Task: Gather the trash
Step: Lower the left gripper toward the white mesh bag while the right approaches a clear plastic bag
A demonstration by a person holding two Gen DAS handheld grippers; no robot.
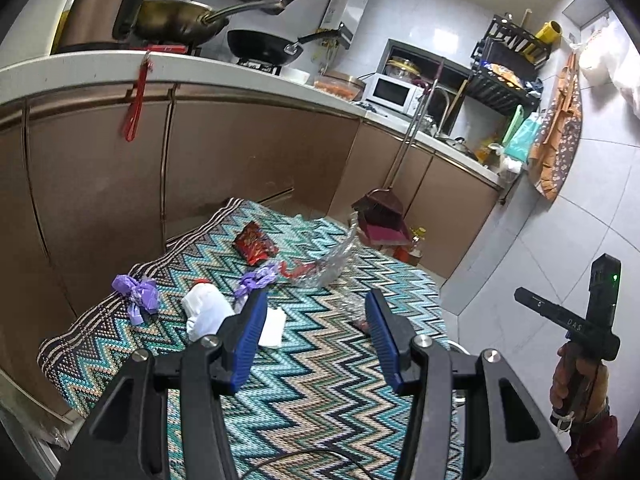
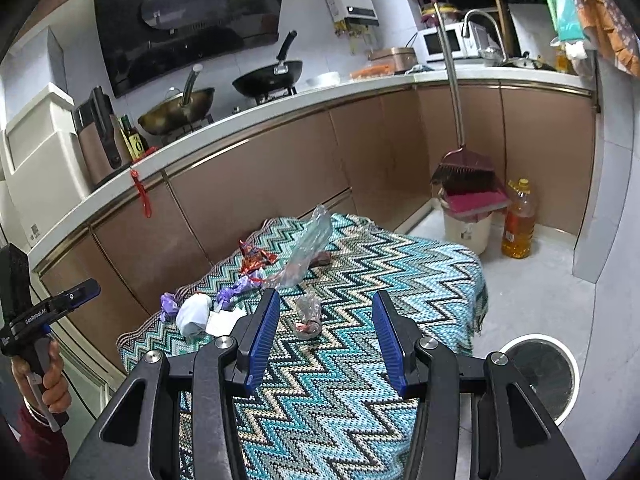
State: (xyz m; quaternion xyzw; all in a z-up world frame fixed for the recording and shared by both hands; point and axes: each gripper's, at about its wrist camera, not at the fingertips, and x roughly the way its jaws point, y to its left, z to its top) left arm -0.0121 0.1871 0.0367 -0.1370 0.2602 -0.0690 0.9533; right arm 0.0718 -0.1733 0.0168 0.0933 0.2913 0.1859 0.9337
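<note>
Both views are evenly and fairly brightly lit by soft indoor light, with only faint shadows on the zigzag rug (image 2: 344,392). Glare patches sit on the white wall tiles (image 1: 444,36) and the glossy black hood panel (image 2: 192,20). Fisheye distortion bends the countertop (image 2: 280,108), and the corners fall to black.

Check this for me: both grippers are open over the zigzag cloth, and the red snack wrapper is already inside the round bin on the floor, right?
Not quite. The red snack wrapper isn't in the round bin; the right wrist view shows it lying on the zigzag cloth, near the cabinet side, beside the clear plastic bag. The rest holds: the left gripper and the right gripper are both open over the cloth.
</note>
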